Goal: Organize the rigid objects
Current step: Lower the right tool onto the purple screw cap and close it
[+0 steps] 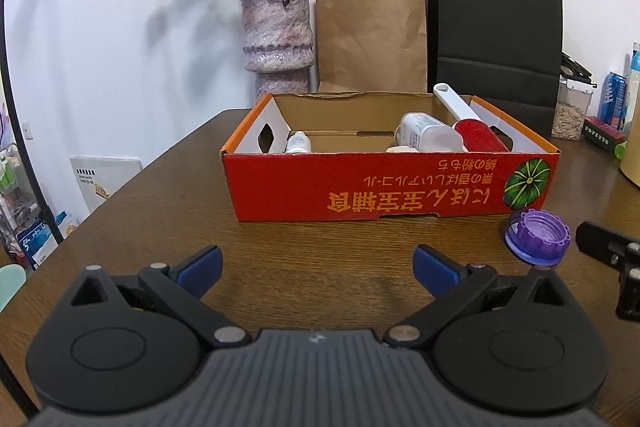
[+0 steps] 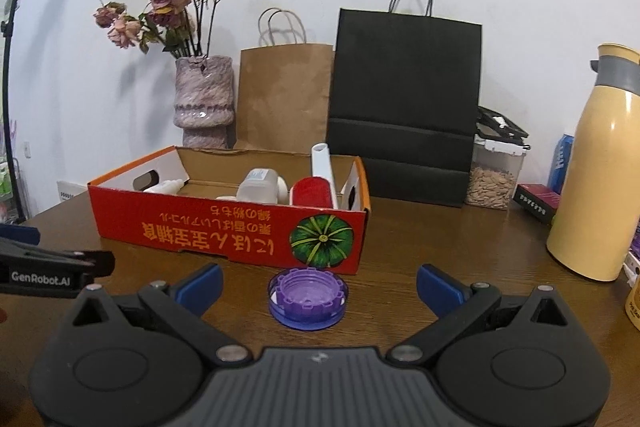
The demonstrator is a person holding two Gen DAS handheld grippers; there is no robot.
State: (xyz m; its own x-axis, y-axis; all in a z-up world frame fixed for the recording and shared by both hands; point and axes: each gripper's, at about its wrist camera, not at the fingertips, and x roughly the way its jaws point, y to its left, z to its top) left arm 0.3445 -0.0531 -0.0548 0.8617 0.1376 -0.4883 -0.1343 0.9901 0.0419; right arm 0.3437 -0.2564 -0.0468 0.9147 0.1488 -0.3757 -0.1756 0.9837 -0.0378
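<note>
Both pairs of jaws stood wide open, empty. Round purple plastic cap lay threads-up on the brown wooden tabletop, at twelve o'clock of the right gripper, just outside the red cardboard box. Shallow rim: likely to squirt from a high pinch. Left gripper idle.

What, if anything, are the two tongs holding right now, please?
Nothing. Both the left tongs and the right tongs are open and empty; the purple cap lies untouched on the table.
</note>
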